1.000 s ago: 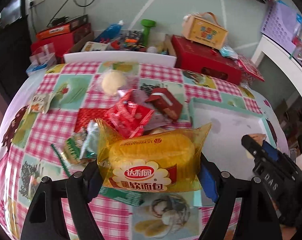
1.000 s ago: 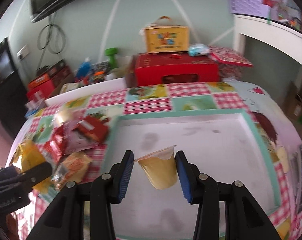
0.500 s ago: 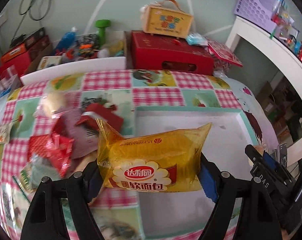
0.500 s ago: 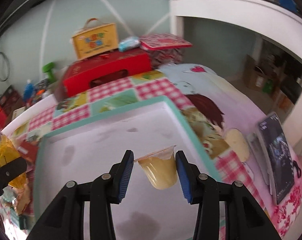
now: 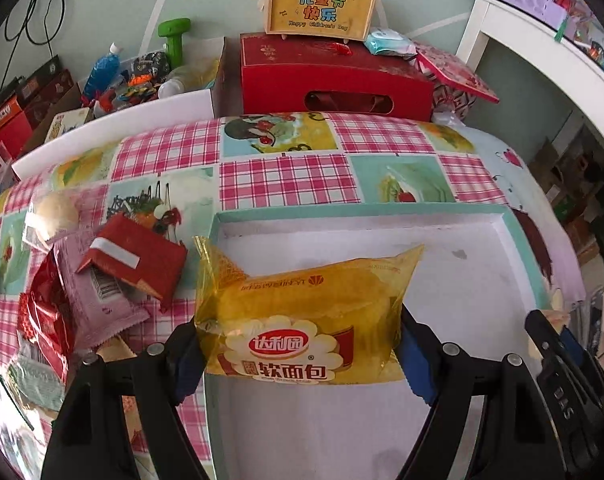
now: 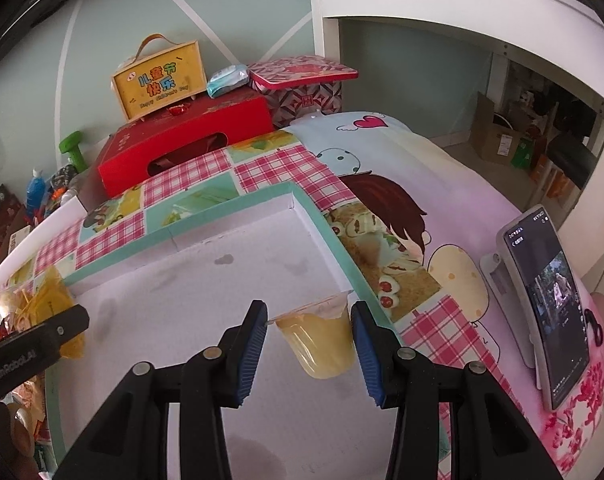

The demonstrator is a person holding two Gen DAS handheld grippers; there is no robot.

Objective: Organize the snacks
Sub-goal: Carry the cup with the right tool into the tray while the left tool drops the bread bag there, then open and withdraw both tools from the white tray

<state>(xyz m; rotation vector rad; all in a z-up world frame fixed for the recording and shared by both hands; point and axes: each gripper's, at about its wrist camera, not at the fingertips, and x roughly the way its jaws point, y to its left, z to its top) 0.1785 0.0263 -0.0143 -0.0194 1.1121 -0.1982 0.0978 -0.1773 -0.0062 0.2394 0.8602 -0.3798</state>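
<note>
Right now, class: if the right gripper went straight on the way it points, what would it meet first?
Probably the far right corner of the tray, since the right gripper, shut on the jelly cup, hangs over the tray's bare floor; height is unclear.

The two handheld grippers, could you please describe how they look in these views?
Both the left gripper and right gripper are matte black plastic, with two angular fingers joined by silver rivets. Each finger carries a blue ribbed pad. White lettering marks their sides: "GenRobot.AI" on the left one, "DAS" on the right. No cables or sleeves show.
</note>
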